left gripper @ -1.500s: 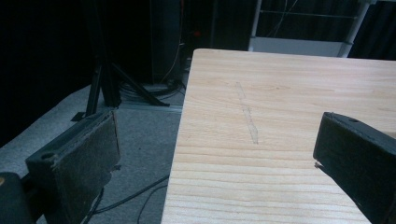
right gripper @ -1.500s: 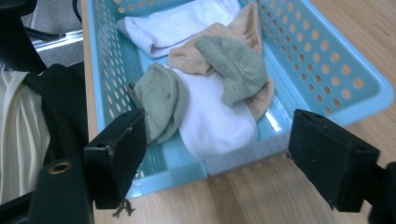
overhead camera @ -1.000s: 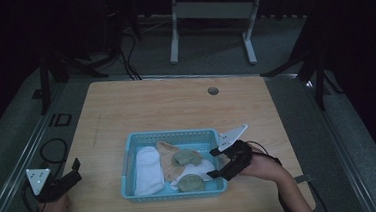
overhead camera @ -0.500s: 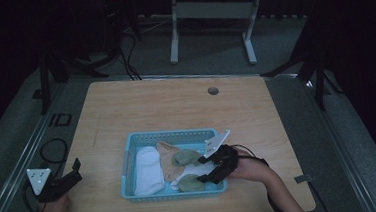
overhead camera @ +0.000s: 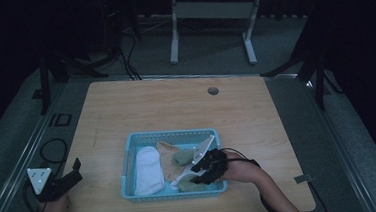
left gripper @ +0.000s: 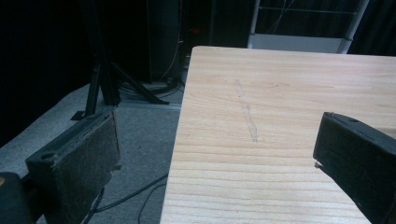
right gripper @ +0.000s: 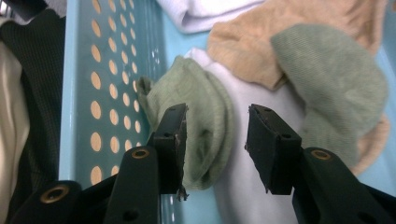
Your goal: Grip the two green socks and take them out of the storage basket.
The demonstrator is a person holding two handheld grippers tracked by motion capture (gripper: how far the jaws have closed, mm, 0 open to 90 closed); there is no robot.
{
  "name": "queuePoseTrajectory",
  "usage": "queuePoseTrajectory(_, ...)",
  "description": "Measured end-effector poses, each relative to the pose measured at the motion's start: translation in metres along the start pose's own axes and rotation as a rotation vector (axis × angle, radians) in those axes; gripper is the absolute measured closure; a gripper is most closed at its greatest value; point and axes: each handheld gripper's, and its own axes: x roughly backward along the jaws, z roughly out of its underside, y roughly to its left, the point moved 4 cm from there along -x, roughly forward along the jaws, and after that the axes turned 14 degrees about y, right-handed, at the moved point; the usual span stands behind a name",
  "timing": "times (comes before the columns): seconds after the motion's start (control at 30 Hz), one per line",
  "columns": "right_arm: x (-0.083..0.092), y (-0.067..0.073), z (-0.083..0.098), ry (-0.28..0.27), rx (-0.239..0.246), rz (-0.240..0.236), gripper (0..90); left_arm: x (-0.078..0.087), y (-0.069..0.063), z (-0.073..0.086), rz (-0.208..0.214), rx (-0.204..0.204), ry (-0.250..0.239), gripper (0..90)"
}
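Reaching farther into the blue basket (overhead camera: pixel 130 162), the right gripper (right gripper: pixel 215 135) straddles a green sock (right gripper: pixel 205 126), jaws spread.

Perforated, seemingly plastic basket (right gripper: pixel 112 84); ribbed cloth socks (right gripper: pixel 205 126)

A wooden table (overhead camera: pixel 176 112) stands on grey carpet (overhead camera: pixel 282 44), a white metal frame (overhead camera: pixel 209 9) beyond its far edge.

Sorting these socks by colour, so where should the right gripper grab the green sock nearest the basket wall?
Grip the green sock across its bunched middle fold, coming straight down from above: it humps up between the right gripper's open jaws, beside the basket wall.
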Motion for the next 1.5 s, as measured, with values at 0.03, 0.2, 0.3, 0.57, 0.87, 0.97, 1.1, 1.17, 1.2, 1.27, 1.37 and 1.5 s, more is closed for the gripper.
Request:
queuePoseTrajectory(0.03,-0.001,0.0,0.0,0.01,0.001,0.007,58.9,0.0,0.0,0.0,-0.001,0.0,0.0,0.7)
queuePoseTrajectory(0.2,-0.006,-0.001,-0.002,0.035,0.003,0.036,60.7,0.0,0.0,0.0,0.0,-0.001,0.0,0.7)
queuePoseTrajectory(0.3,-0.011,0.0,-0.001,0.062,0.01,0.021,71.5,0.0,0.0,0.0,0.001,-0.001,0.0,0.7)
queuePoseTrajectory(0.57,-0.008,0.003,0.001,0.063,0.052,0.025,80.5,0.0,0.0,0.0,-0.001,0.0,0.001,0.7)
queuePoseTrajectory(0.87,0.011,0.008,-0.004,0.024,0.07,0.053,80.9,0.0,0.0,0.0,-0.006,-0.003,-0.001,0.7)
queuePoseTrajectory(0.97,0.016,0.008,-0.004,0.015,0.071,0.062,81.0,0.0,0.0,0.0,-0.006,-0.005,0.0,0.7)
queuePoseTrajectory(1.1,0.024,0.007,-0.003,-0.001,0.066,0.069,81.0,0.0,0.0,0.0,-0.006,-0.006,-0.001,0.7)
queuePoseTrajectory(1.17,0.028,0.008,-0.003,-0.005,0.073,0.081,81.0,0.0,0.0,0.0,-0.007,-0.003,-0.001,0.7)
queuePoseTrajectory(1.2,0.03,0.009,-0.002,-0.008,0.071,0.074,81.0,0.0,-0.001,0.0,-0.007,-0.003,-0.001,0.7)
queuePoseTrajectory(1.27,0.035,0.01,-0.002,-0.016,0.075,0.085,81.0,0.0,-0.001,0.0,-0.007,-0.003,-0.001,0.7)
queuePoseTrajectory(1.37,0.042,0.01,-0.002,-0.035,0.075,0.087,81.0,0.0,0.0,0.0,-0.008,-0.006,-0.001,0.7)
queuePoseTrajectory(1.5,0.05,0.011,-0.002,-0.058,0.071,0.083,81.0,0.0,0.0,0.0,-0.008,-0.006,-0.001,0.7)
